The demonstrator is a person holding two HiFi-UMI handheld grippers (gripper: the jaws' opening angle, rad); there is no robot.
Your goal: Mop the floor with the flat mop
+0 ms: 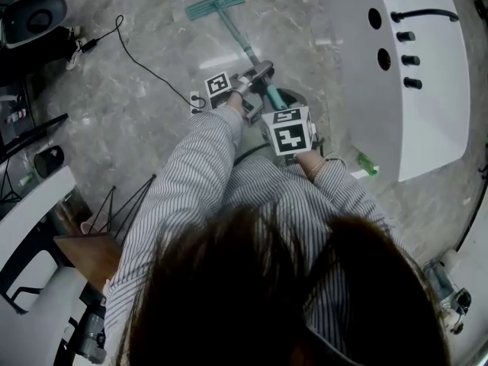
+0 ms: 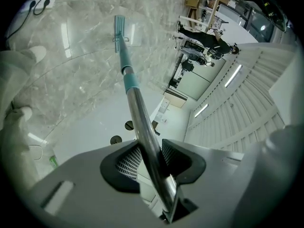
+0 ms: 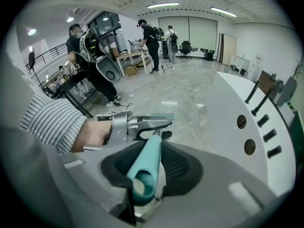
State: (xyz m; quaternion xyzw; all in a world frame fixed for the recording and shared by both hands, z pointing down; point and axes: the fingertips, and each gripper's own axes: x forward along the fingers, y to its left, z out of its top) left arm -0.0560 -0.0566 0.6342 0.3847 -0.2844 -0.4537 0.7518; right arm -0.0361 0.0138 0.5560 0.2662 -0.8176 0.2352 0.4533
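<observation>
A flat mop with a teal head [image 1: 216, 4] rests on the grey marble floor [image 1: 145, 120], its pole slanting back toward me. In the head view my left gripper [image 1: 258, 73] is shut on the steel part of the pole, further down than the right. The left gripper view shows that steel pole [image 2: 142, 127] clamped between the pads of the left gripper [image 2: 151, 160], with the mop head [image 2: 118, 25] far ahead. My right gripper [image 3: 145, 172] is shut on the teal handle end [image 3: 147, 165]; in the head view the right gripper [image 1: 276, 101] sits just behind the left.
A white curved counter [image 1: 435, 105] with black holes and handles stands close on the right. A black cable [image 1: 145, 69] trails across the floor at left. A wire-frame stand [image 1: 126, 204] is by my left side. Several people [image 3: 92, 56] stand in the background.
</observation>
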